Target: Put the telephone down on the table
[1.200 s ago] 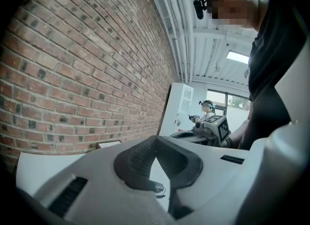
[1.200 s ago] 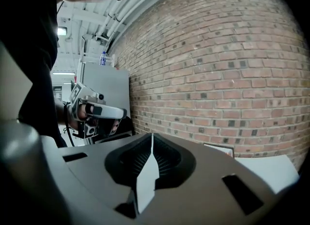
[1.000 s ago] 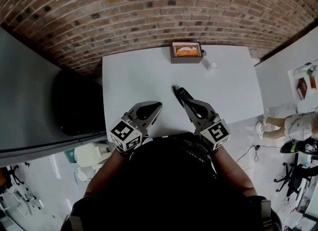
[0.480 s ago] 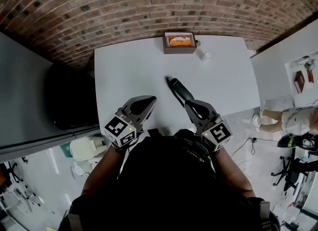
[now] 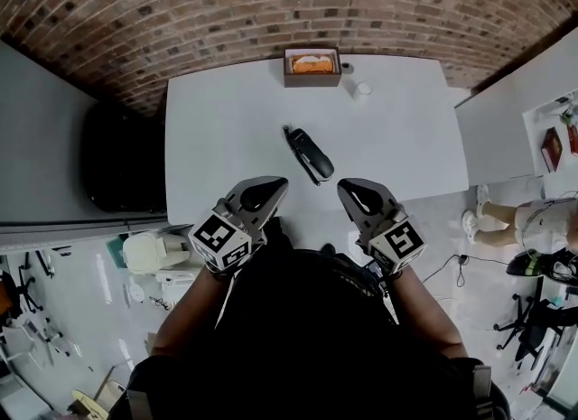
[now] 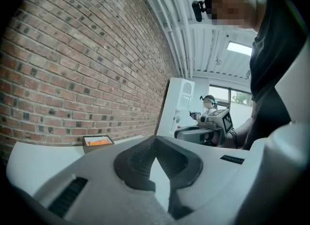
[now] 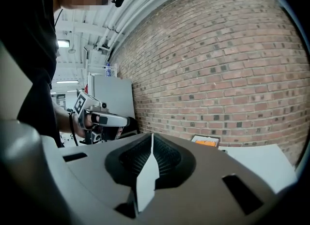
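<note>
The black telephone (image 5: 308, 154) lies flat on the white table (image 5: 406, 147), slanted, a little left of the middle. My right gripper (image 5: 344, 189) hangs at the table's near edge, shut and empty, a short way in front of the telephone and apart from it. Level with it on the left, my left gripper (image 5: 281, 184) is shut too, with nothing in it. In the right gripper view the jaws (image 7: 152, 137) meet at their tips. In the left gripper view the tips (image 6: 155, 141) touch. Neither gripper view shows the telephone.
A brown box (image 5: 312, 66) with something orange inside stands at the table's far edge by the brick wall. A small white cup (image 5: 362, 89) is just right of it. A dark bulky object (image 5: 122, 161) sits left of the table. Another person stands at the right (image 5: 533, 228).
My right gripper has drawn back toward me from the telephone, which now lies apart from it on the table. The head view has shifted nearer. The left gripper has stayed put.
</note>
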A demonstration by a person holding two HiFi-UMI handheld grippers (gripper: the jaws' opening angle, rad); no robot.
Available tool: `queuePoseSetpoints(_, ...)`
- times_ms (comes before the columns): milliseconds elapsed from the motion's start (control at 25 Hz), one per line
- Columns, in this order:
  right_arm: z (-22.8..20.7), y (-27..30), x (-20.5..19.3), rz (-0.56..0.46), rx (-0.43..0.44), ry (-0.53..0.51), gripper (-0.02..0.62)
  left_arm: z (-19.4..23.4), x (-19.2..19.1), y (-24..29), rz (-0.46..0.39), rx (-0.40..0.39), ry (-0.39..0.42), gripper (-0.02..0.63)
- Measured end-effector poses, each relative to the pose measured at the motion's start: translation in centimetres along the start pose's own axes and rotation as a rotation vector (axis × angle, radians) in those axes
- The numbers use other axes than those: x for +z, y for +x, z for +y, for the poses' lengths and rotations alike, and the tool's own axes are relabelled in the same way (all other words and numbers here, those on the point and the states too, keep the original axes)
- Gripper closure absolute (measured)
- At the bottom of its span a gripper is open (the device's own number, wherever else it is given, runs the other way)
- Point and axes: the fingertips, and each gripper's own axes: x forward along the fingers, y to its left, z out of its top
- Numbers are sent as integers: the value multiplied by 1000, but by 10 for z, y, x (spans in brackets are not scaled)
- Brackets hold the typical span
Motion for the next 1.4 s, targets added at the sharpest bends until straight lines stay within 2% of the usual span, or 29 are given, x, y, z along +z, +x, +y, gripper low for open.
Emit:
queuePoseSetpoints(360,-2,-92,-25,-37,47,21,572,-93,-23,7,16,95,14,600)
queuePoseSetpoints(680,23,-129,-39,-34,116,-7,572,-140,-38,-18,34,176,19,600)
queuePoseSetpoints(880,48,-131,-35,-44,111,-16,572,-150,-39,-39,26,166,21,600)
queuePoseSetpoints(1080,82,-137,-39,-26,78,-12,572,-165,-43,-60,22,118,29,600)
queuePoseSetpoints(1400,159,-142,-39,-57,42,-12,572,-190,-52,-125,5,83,34,600)
